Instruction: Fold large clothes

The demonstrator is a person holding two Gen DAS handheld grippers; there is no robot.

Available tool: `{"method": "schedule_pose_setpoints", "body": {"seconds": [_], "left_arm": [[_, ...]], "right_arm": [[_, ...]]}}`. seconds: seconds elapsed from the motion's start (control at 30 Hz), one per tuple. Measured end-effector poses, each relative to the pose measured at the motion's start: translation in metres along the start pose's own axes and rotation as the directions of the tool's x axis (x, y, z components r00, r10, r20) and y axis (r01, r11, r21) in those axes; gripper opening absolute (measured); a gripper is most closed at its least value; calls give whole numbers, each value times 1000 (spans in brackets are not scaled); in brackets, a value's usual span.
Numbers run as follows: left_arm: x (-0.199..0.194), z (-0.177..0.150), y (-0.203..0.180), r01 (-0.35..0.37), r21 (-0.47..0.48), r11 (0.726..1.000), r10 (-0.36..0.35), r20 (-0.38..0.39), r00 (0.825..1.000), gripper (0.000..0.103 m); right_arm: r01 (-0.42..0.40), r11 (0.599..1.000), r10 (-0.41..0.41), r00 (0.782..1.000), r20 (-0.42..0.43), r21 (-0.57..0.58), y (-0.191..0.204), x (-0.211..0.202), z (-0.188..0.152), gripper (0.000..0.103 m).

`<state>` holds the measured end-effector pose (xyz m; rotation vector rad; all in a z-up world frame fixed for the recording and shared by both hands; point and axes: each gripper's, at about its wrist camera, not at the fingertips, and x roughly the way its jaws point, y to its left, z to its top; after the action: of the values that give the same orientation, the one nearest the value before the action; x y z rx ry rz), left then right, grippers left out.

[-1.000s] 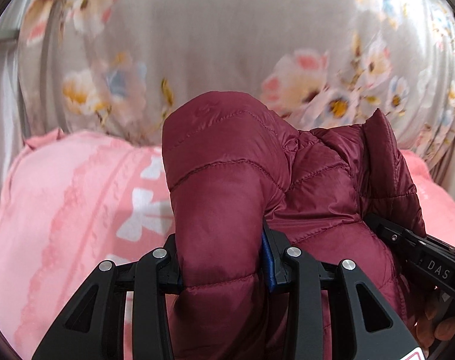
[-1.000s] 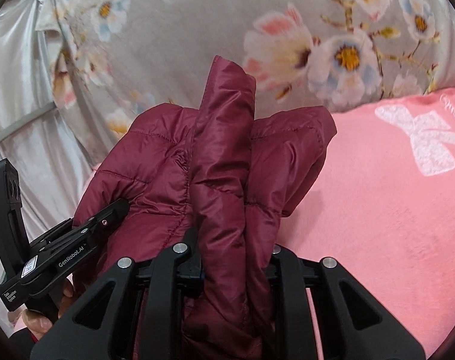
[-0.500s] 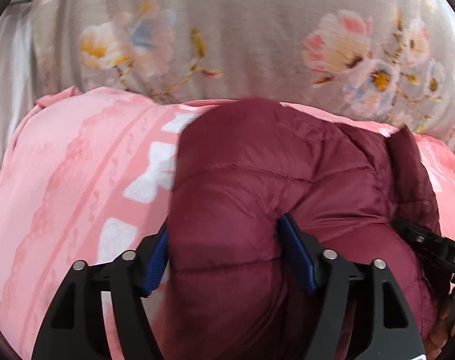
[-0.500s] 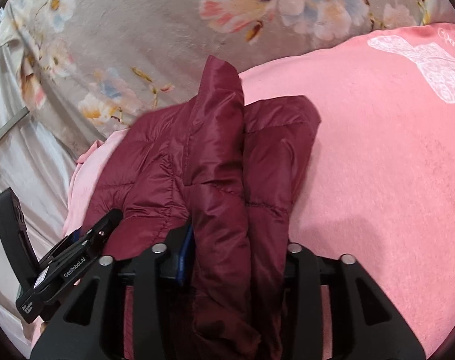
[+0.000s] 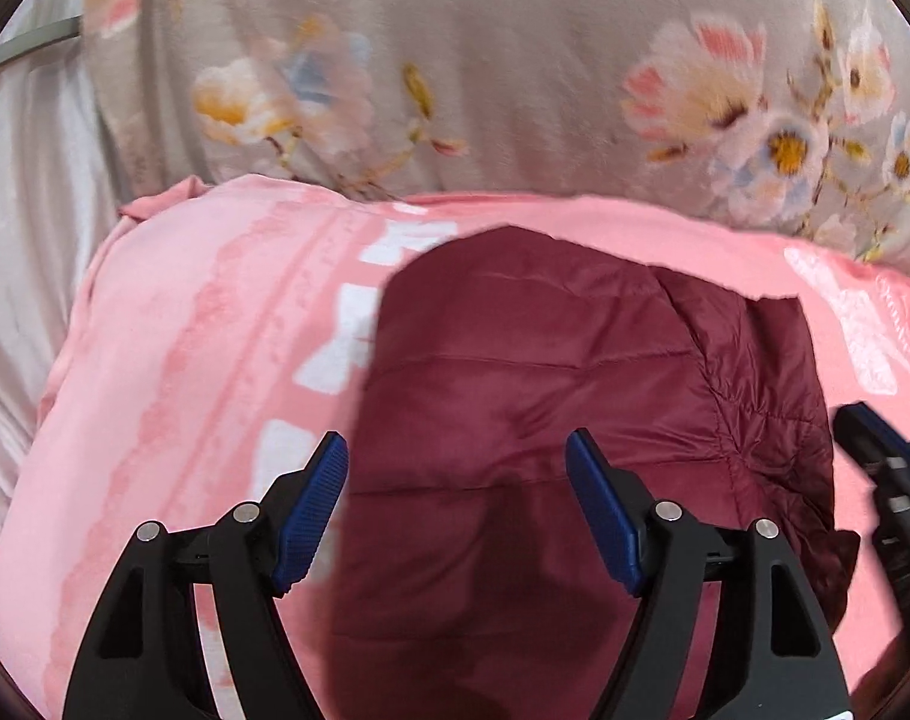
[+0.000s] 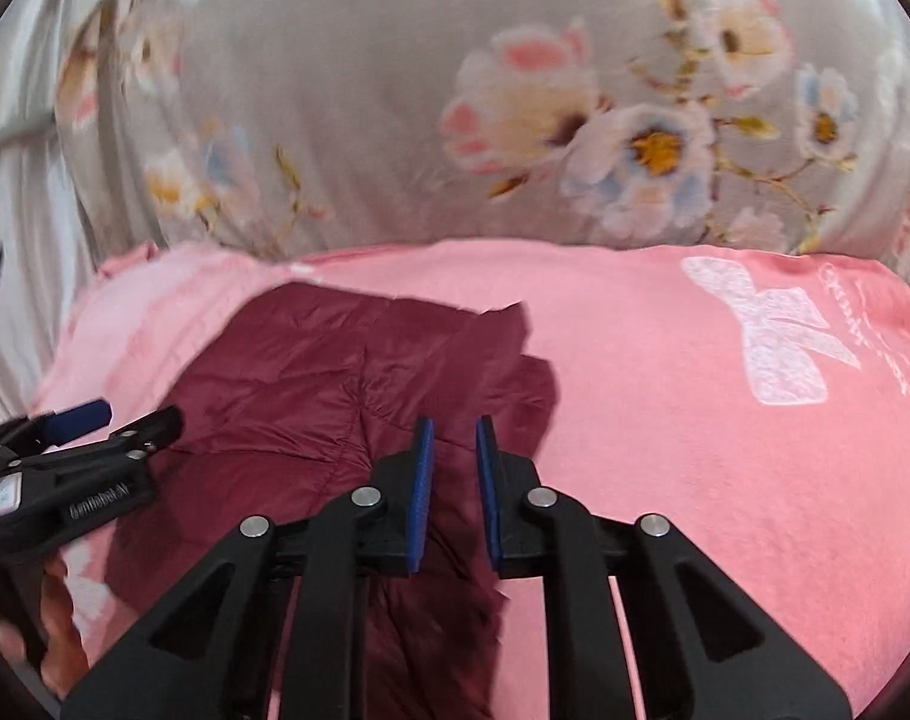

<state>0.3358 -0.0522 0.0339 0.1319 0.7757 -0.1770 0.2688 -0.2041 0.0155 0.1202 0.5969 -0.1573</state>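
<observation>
Where both grippers pinched the maroon puffer jacket (image 5: 532, 396) half a second ago, I now see my left gripper (image 5: 457, 501) spread wide and my right gripper (image 6: 455, 483) parted by a narrow gap, gripping nothing. It lies flat on the pink blanket (image 6: 694, 450) beneath both. Bare blanket stretches rightward; the floral fabric (image 6: 455, 90) rises behind.

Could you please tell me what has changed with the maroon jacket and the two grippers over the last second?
Both grippers let go: the left gripper now stands wide open, and the right gripper has a narrow empty gap between its fingers. The maroon quilted puffer jacket, held up a second ago, now lies on the pink blanket. The blanket and floral cloth are unchanged.
</observation>
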Motion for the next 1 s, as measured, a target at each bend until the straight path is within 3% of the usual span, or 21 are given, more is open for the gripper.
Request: {"method": "schedule_pose_setpoints", "body": {"seconds": [0.1, 0.23, 0.47, 1.0], "left_arm": [[27, -6, -8, -9, -23, 1000, 7, -53, 999, 75], [37, -15, -12, -34, -29, 999, 34, 0, 999, 81], [44, -24, -20, -79, 12, 997, 78, 56, 995, 81], [48, -26, -22, -80, 12, 997, 79, 52, 996, 81]], "right_arm": [[46, 999, -45, 998, -50, 16, -3, 35, -10, 14], [34, 999, -31, 995, -95, 31, -9, 56, -29, 13], [4, 999, 3, 990, -140, 50, -14, 65, -31, 13], [16, 999, -11, 989, -149, 29, -12, 67, -30, 13]]}}
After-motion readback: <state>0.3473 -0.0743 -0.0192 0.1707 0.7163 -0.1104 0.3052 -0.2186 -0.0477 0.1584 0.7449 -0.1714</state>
